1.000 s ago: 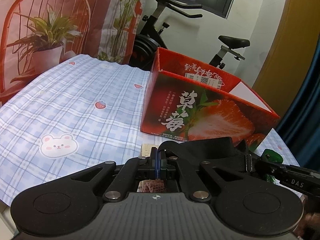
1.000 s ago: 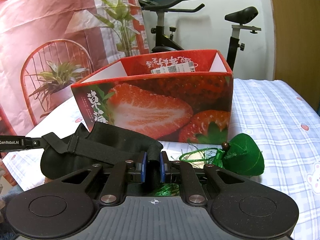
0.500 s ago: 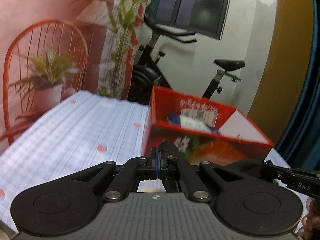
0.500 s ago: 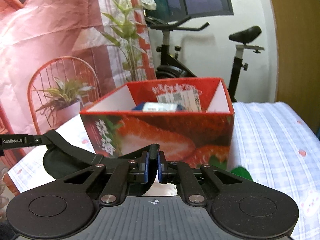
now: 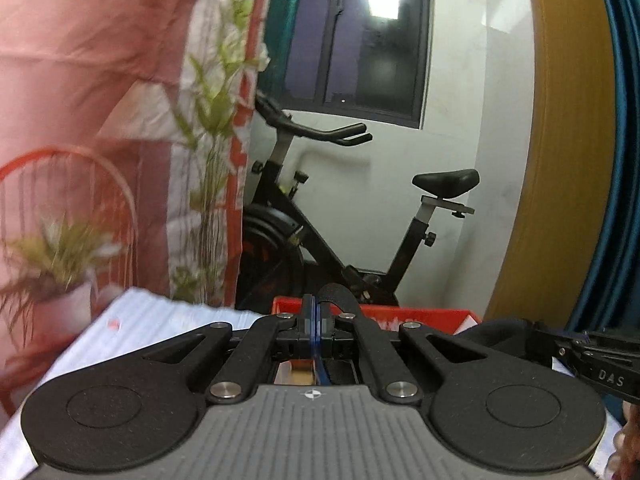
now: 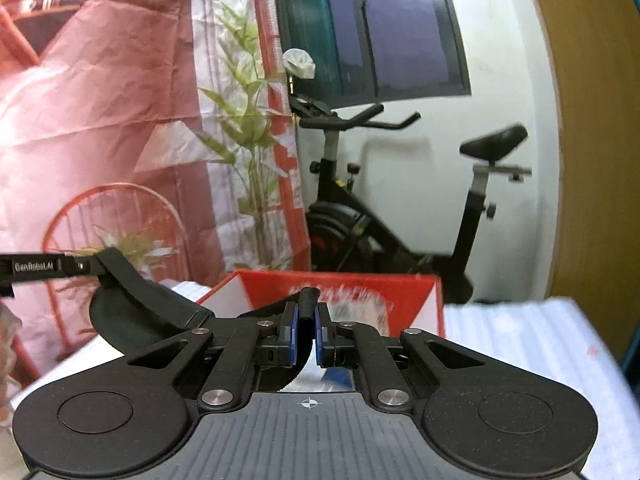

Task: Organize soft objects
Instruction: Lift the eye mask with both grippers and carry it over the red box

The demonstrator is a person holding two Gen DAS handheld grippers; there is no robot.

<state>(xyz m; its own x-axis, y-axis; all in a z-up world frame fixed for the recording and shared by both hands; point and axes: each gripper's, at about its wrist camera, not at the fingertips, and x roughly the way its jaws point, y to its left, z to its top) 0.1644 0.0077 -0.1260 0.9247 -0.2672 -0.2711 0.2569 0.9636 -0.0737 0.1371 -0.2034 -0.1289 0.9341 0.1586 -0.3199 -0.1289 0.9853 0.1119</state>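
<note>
Red box (image 6: 424, 292) directly ahead, top open, room to pass down into it. Black fabric item (image 6: 148, 312) stretched across the left, partly blocking that side. Bare tablecloth (image 6: 520, 344) to the right of the box. Exercise bike (image 6: 400, 216) close behind, closing off the far edge.

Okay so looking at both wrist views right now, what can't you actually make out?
- Red box contents: right wrist view, motion blur smears the label inside.
- Red box in left wrist view: only its rim shows; the left gripper body hides the rest.
- Black fabric item: its lower part is behind the right gripper, so its full shape is unclear.
- Tablecloth: pattern blurred.
</note>
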